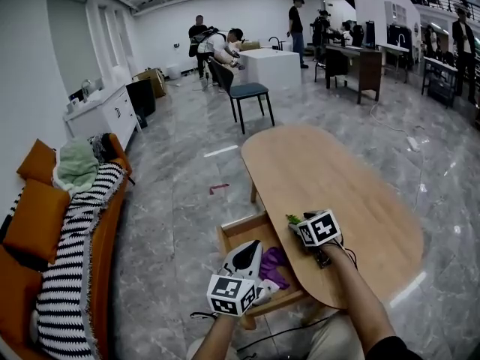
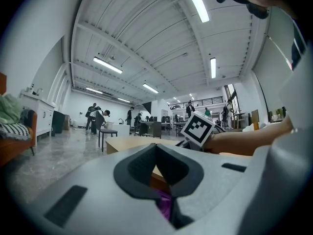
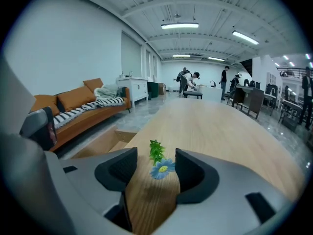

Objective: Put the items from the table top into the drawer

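The left hand-held gripper (image 1: 253, 247), jaws shut tight, hangs level over the open drawer (image 1: 234, 231), where a purple cloth (image 1: 274, 265) lies. The right hand-held gripper (image 3: 155, 166) is open around a blue flower (image 3: 162, 169) on the tabletop (image 1: 337, 186) edge, its pads clear of it.

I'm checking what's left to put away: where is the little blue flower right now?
In the right gripper view the blue flower lies on the table top between the right gripper's open jaws, near the edge beside the open drawer.
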Demonstrator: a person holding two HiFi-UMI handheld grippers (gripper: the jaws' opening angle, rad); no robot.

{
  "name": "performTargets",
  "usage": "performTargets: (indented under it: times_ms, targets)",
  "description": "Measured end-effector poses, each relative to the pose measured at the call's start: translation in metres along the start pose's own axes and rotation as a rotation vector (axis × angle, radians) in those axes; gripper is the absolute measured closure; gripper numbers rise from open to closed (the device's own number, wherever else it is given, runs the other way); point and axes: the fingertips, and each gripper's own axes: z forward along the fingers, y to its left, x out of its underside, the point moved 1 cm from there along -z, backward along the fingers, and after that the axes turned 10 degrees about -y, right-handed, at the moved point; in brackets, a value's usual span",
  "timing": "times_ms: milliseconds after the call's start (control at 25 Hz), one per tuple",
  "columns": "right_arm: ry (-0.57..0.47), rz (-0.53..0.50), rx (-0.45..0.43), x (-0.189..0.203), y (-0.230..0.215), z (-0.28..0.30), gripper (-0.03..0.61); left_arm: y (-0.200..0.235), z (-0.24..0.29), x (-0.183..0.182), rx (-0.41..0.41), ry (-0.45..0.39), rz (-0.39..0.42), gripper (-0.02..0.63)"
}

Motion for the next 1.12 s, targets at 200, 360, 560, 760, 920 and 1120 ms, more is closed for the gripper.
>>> performTargets:
  times_ms: [200, 360, 560, 760, 920, 1120]
  targets:
    - [0.041, -0.075, 0.036, 0.0054, -0.0017, -0.0002, 0.446, 0.0006, -0.0013, -0.0002, -0.003, -0.007, 0.001, 0.611]
    - [0.058, -0.103, 0.048, 0.0052, -0.0039, 0.0027, 0.487, 0.0059, -0.0001, 0.0000, -0.009, -0.012, -0.004, 0.611]
    - [0.065, -0.130, 0.061, 0.0067, -0.0031, 0.0035, 0.512, 0.0092, -0.0030, 0.0029, -0.016, -0.011, -0.011, 0.611]
    - [0.042, -0.150, 0.067, 0.0029, -0.0039, -0.0027, 0.520, 0.0063, -0.0043, 0.0015, -0.022, -0.010, -0.011, 0.611]
    - [0.036, -0.153, 0.063, 0.0030, -0.0039, -0.0056, 0.523, 0.0047, -0.0051, 0.0010, -0.026, -0.009, -0.012, 0.611]
    - [0.023, -0.154, 0.055, 0.0017, 0.0002, -0.0053, 0.523, 0.0076, -0.0068, 0.0018, -0.028, -0.013, -0.015, 0.611]
